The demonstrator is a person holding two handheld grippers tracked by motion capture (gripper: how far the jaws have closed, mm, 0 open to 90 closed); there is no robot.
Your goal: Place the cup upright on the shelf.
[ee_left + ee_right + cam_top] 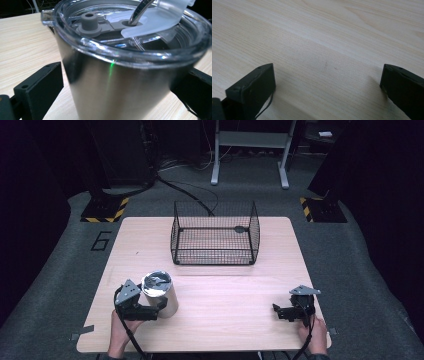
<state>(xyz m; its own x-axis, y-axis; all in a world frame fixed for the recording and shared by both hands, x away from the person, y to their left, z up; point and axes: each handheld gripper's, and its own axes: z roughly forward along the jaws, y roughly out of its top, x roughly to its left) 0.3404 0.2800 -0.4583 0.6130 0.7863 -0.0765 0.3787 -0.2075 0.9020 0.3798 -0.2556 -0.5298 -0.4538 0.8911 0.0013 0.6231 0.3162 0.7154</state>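
Left gripper (159,306) brackets the steel tumbler (162,292) at the table's (240,320) seven o'clock, jaws flanking its wall; contact uncertain, grasp cannot be confirmed. Right gripper (276,310) rests released at five o'clock, idle

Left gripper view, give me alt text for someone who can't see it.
A steel tumbler with a clear lid stands close up between the left gripper's two black jaws, on a pale wooden table. A metal straw pokes through the lid beside a grey rubber plug. Whether the jaws press the cup is unclear.
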